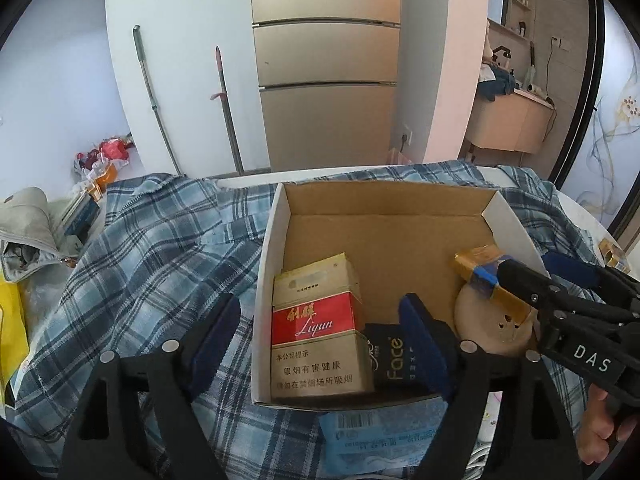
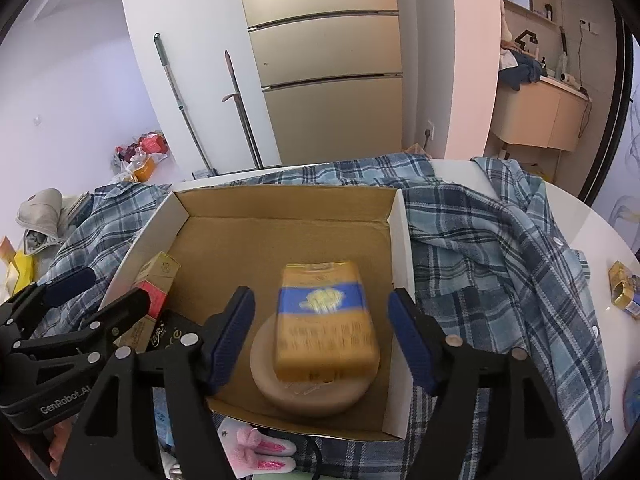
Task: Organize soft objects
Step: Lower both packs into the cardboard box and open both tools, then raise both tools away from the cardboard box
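An open cardboard box sits on a blue plaid shirt. Inside lie a red and tan Liqun pack, a black Face pack, and a round beige puff. A gold and blue pack rests on the puff, blurred. My right gripper is open around that pack, not touching it. My left gripper is open over the box's near left corner, one finger inside.
A pink plush toy lies below the box. A blue wipes packet lies at its near edge. A gold pack sits on the white table at right. Bags clutter the left. A fridge stands behind.
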Tool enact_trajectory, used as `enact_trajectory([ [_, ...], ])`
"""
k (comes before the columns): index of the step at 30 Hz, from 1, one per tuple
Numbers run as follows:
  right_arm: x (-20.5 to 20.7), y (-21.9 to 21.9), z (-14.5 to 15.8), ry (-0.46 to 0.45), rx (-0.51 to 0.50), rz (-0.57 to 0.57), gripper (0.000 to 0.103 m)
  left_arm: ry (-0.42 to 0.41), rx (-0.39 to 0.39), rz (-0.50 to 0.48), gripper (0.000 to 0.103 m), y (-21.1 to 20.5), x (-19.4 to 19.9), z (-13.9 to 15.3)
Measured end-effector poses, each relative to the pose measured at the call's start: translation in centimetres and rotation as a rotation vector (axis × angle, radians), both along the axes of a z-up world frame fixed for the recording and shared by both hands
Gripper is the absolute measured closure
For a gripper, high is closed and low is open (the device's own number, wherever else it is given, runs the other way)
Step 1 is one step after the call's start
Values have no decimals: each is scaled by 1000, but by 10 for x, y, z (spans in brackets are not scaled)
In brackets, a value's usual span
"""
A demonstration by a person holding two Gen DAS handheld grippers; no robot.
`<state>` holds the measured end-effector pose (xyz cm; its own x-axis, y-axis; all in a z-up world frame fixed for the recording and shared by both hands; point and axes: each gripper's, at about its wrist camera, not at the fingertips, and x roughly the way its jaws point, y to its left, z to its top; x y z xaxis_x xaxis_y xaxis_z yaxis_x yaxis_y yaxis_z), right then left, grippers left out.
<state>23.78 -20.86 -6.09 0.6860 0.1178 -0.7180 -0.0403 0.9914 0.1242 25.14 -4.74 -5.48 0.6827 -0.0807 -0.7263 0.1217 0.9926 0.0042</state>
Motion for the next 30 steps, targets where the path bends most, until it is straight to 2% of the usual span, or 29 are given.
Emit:
enact_trajectory([
  [9,-7,-3,15,-42,-1,-14,35,-84,20,-3,19,-4,-15,21],
  [13,-20,-5,39,-87,-7,-26,35,-174,43,-8,19,-11,-32,50],
  [17,-40,-4,70,-173,-44,-18,35,-271,15,-5,19,-9,-59,85],
  [22,-72,-10,105,-259,-34,-10,35,-406,0,-18,18,-6,-106,128],
  [28,-118,-17,135,-376,-3,-9,29,-526,-52,-22,12,0,-156,155],
  [30,-131,-19,140,-414,6,-10,26,-569,-60,-30,1,1,-172,161],
])
